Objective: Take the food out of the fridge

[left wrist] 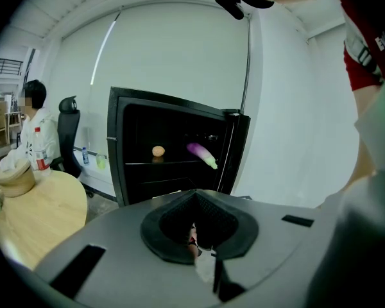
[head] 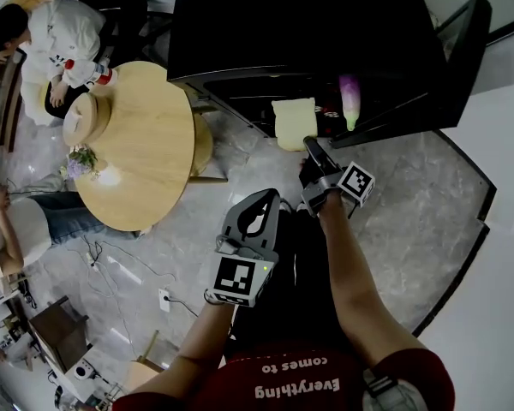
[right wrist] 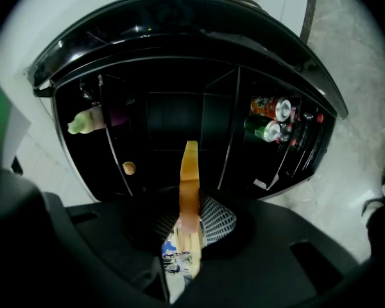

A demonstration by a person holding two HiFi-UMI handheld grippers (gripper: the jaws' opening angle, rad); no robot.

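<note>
Head view: black fridge [head: 291, 24] open, with a bread slice [head: 294, 120] broad-face at its front, clamped in the right gripper [head: 308, 146]. Right gripper view only: slice edge-on, long axis upright, lower end hidden between the pads; cans [right wrist: 269, 117] in door, far right. Left gripper [head: 259, 204] closed, empty.

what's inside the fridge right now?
In the fridge: a purple eggplant, a small round orange item and drink cans at one side. The slice in the right gripper covers a strip of the middle; the dark lower shelves cannot be made out.
</note>
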